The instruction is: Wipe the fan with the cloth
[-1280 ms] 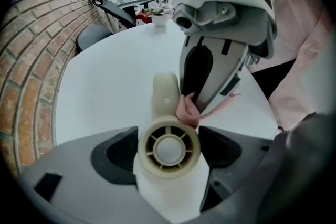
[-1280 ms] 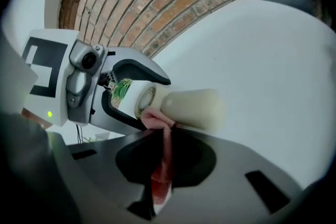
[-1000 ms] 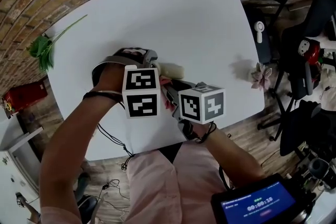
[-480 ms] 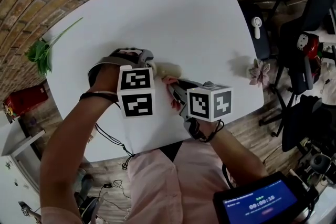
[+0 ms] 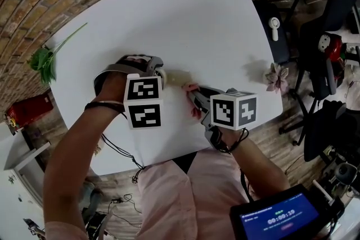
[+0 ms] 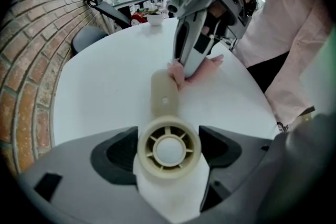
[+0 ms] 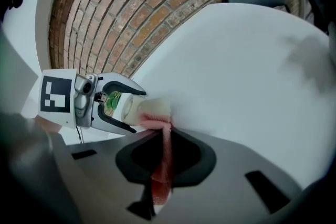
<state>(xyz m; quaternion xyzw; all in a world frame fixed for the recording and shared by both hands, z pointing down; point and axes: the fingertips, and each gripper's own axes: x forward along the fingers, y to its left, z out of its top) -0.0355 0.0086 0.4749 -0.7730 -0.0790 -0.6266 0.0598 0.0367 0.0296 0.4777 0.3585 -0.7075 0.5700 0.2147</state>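
Observation:
A cream hand-held fan (image 5: 176, 77) lies level just above the white table (image 5: 169, 14). My left gripper (image 5: 159, 71) is shut on its round head (image 6: 169, 148), and its handle (image 6: 164, 93) points away from those jaws. A pink cloth (image 5: 192, 88) is pinched in my right gripper (image 5: 197, 100), which is shut on it. The cloth (image 7: 163, 165) touches the far end of the fan (image 7: 143, 107) handle. In the left gripper view the right gripper (image 6: 191, 55) presses the cloth (image 6: 202, 68) down beside the handle tip.
A green leafy stem (image 5: 48, 56) lies at the table's left edge. A pink flower (image 5: 277, 79) sits at the right edge. Dark chairs and a small white device (image 5: 275, 28) stand beyond the right side. A lit screen (image 5: 275, 219) is at the bottom right.
My right gripper has slid to the right with the cloth, away from the left gripper and out towards the end of the fan handle. The left gripper has kept its hold.

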